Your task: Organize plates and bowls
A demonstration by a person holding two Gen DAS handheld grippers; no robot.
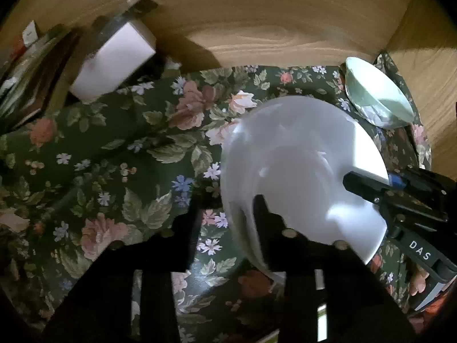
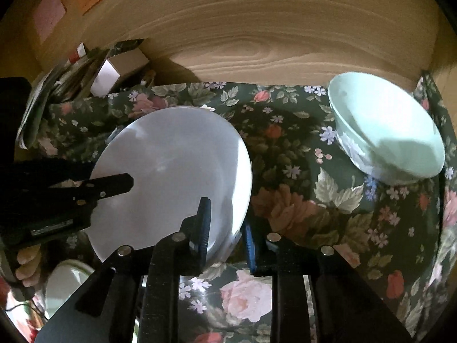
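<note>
Both grippers work one white plate [image 2: 174, 171] over the floral cloth [image 2: 288, 200]. The right gripper [image 2: 227, 237] straddles the near rim, jaws narrow, pinching or about to. The left gripper [image 1: 225, 220] straddles the opposite edge, jaws fairly wide, likely steadying. A green bowl [image 2: 388, 131] sits well apart near the wooden wall [image 2: 257, 28].

White plate [image 2: 171, 168]: round, glossy, tilted off the floral cloth, near edge apparently lifted; possibly a second plate beneath it, edge blurred. Pale green bowl [image 2: 388, 131]: upright, raised pattern on outer wall, on the cloth well to the plate's right, near the wooden wall.
</note>
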